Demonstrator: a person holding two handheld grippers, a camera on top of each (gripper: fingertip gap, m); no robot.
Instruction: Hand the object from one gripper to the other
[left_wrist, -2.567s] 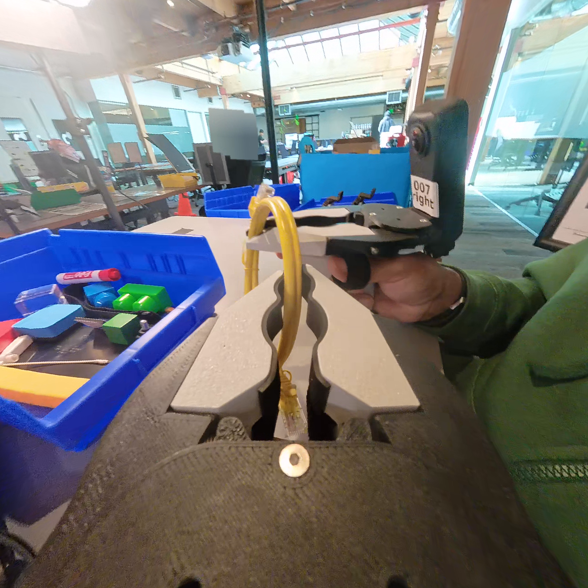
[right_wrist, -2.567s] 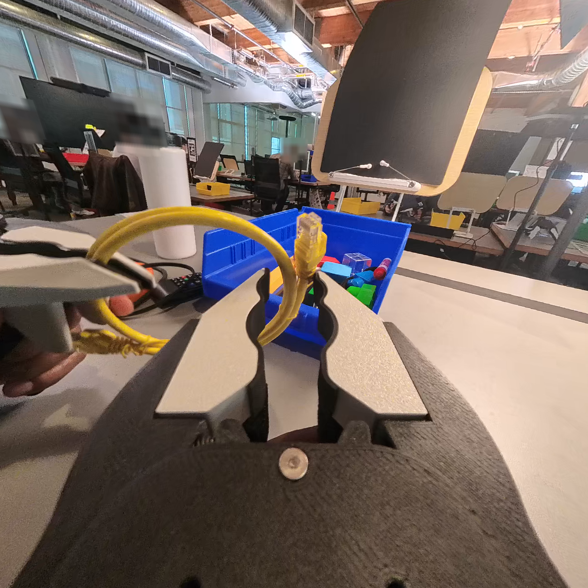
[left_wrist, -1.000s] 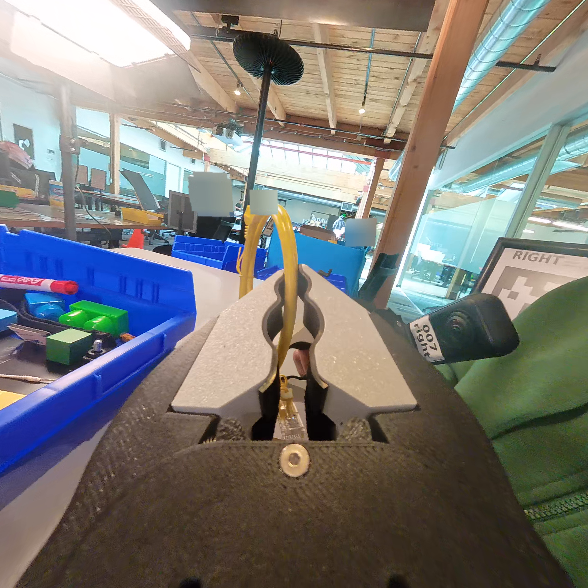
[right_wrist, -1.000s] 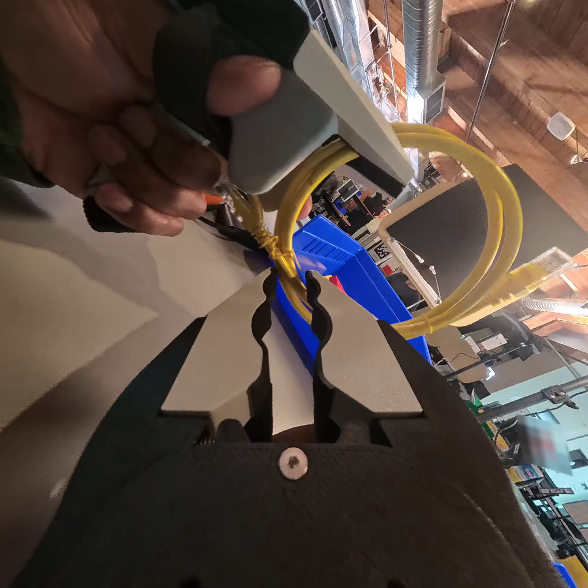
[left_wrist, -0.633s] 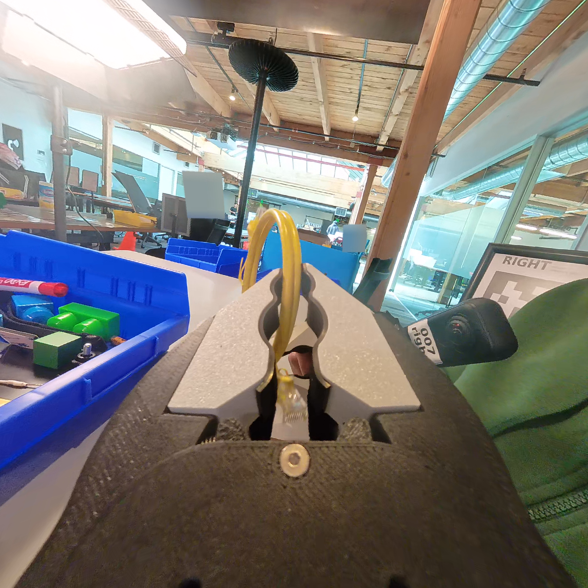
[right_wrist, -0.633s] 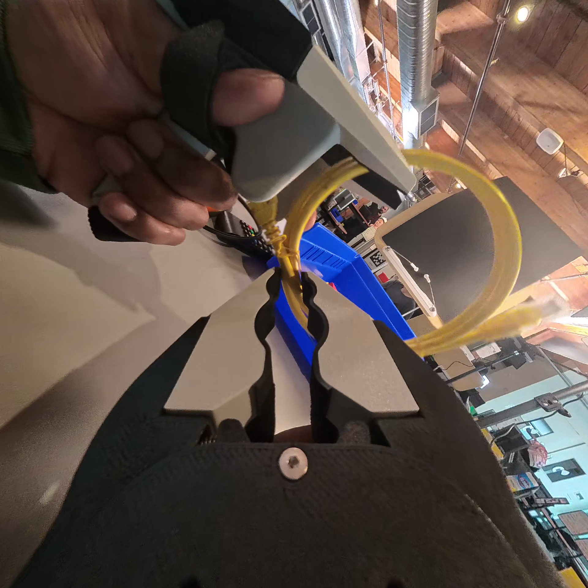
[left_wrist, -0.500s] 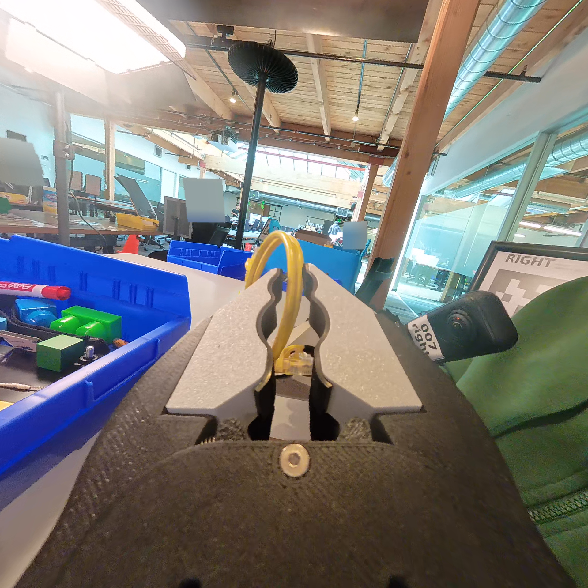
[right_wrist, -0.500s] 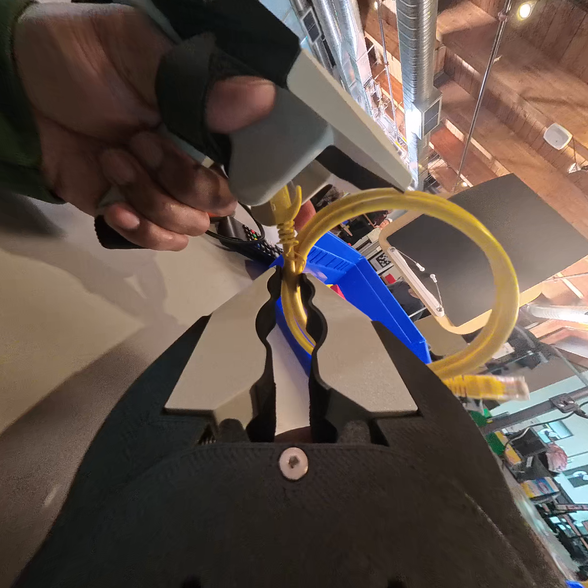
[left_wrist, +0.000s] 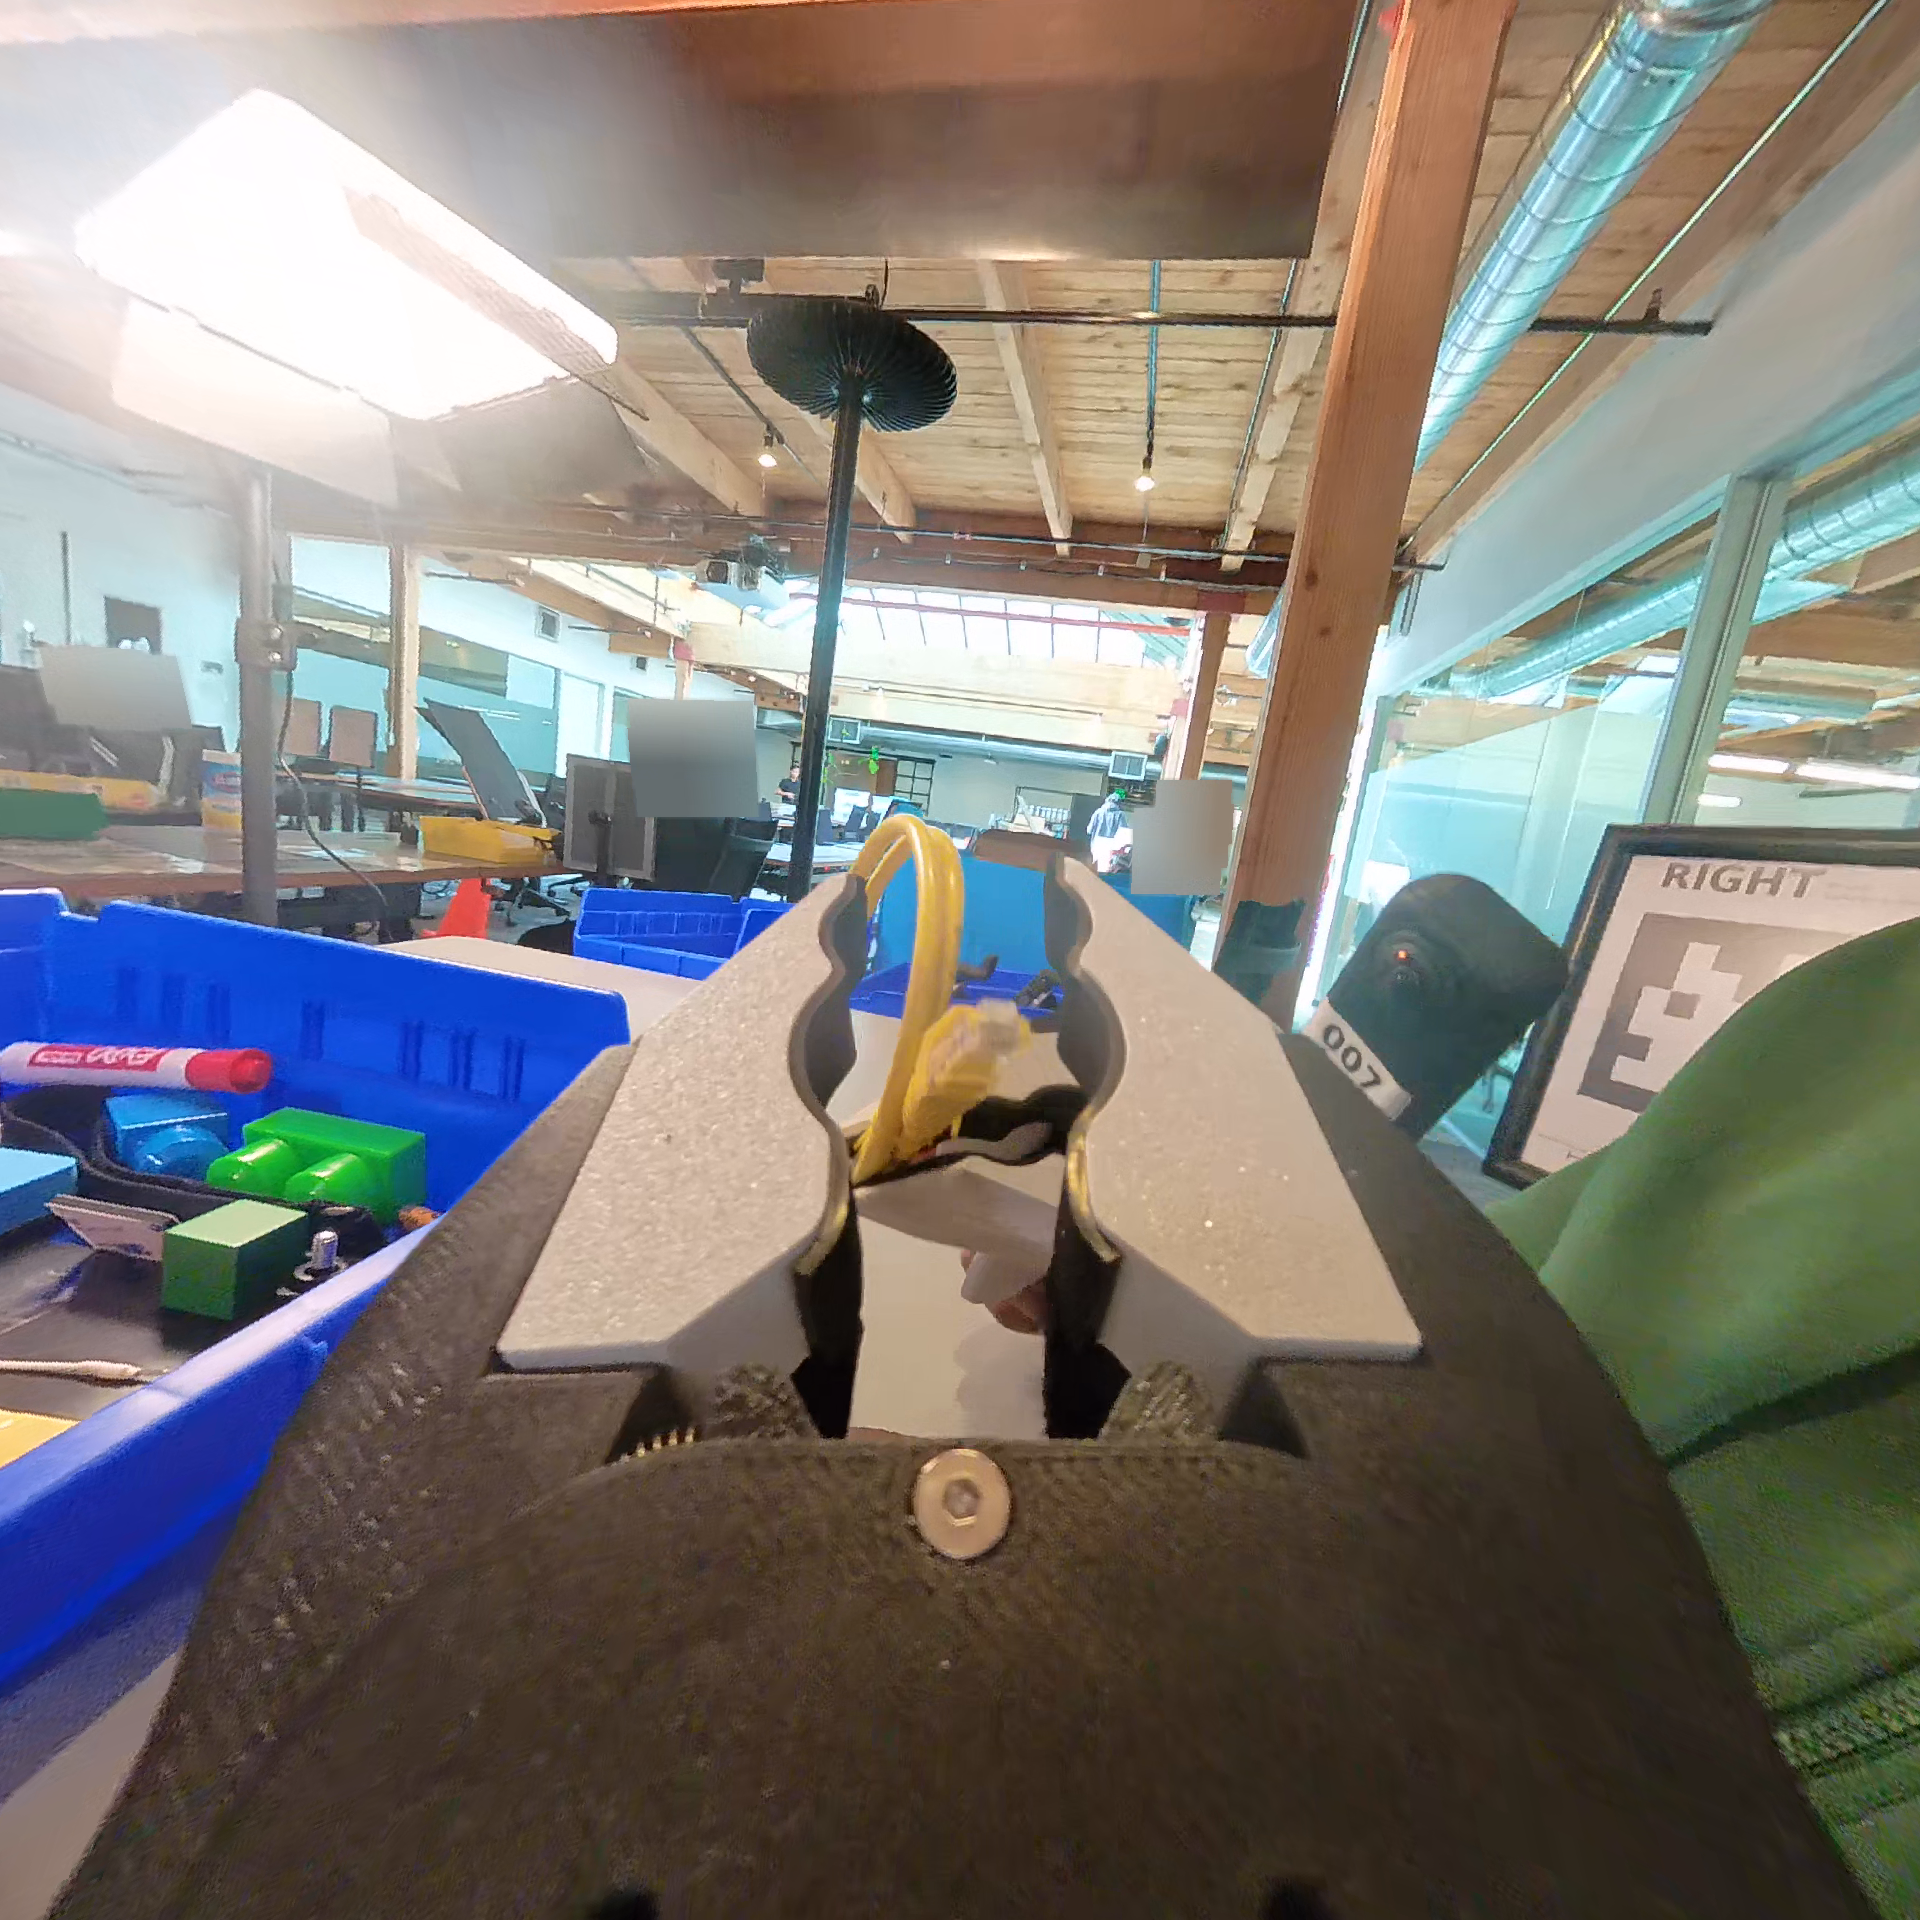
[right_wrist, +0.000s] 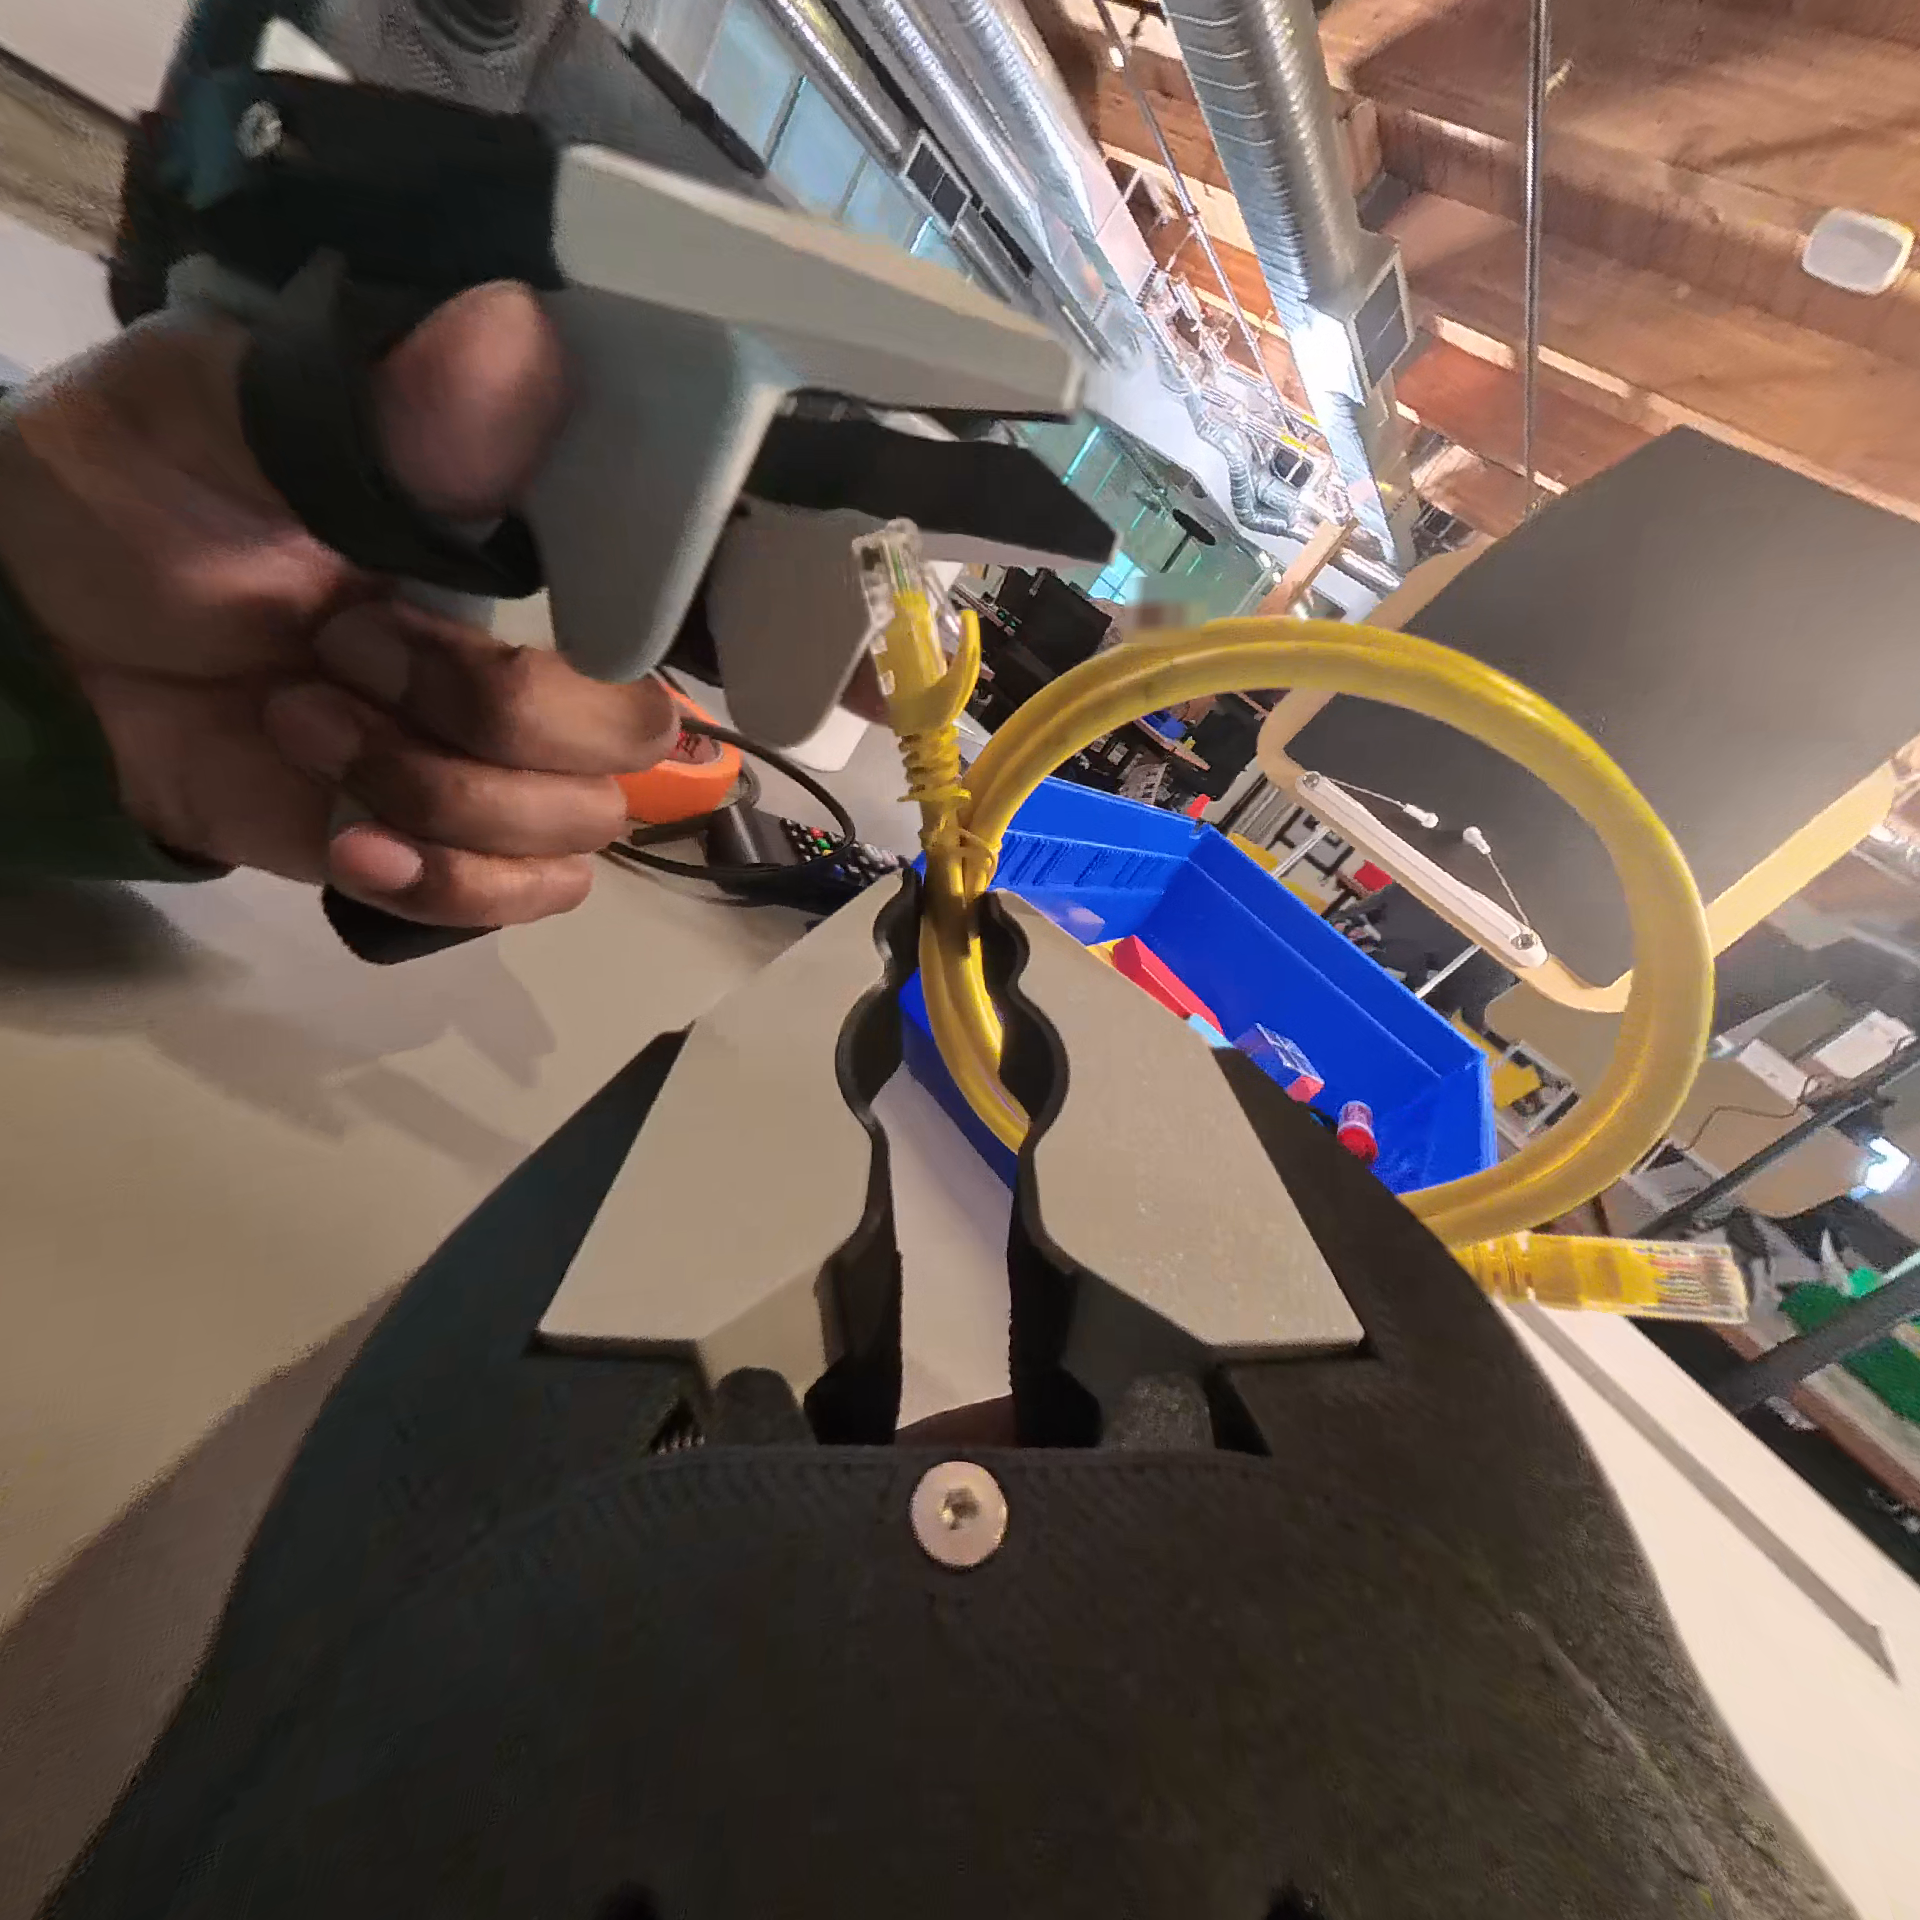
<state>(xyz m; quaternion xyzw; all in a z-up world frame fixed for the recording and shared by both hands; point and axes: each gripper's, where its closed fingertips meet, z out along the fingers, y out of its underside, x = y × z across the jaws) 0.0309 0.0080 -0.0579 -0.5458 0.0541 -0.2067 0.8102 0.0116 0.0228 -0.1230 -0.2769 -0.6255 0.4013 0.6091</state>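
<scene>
The object is a coiled yellow network cable (right_wrist: 1621, 862) with clear plugs at both ends. My right gripper (right_wrist: 951, 904) is shut on the bundled part of the coil, and the loop hangs out to the right of it. My left gripper (left_wrist: 951, 878) is open and empty. The cable (left_wrist: 925, 966) shows through its gap, standing free of both jaws. In the right wrist view a hand holds the left gripper at the upper left; its fingers (right_wrist: 810, 312) are spread, and one plug (right_wrist: 894, 582) stands just in front of them.
A blue bin (left_wrist: 312, 1029) with toy blocks and a marker sits at my left; it also shows in the right wrist view (right_wrist: 1195, 904). An orange tape roll (right_wrist: 686, 769) and a remote (right_wrist: 821, 847) lie on the grey table (right_wrist: 208, 1143). A green sleeve (left_wrist: 1766, 1195) fills the right.
The left gripper has opened and let go of the cable. The right gripper has shut on the coil and holds it alone. The left gripper has drawn back a little.
</scene>
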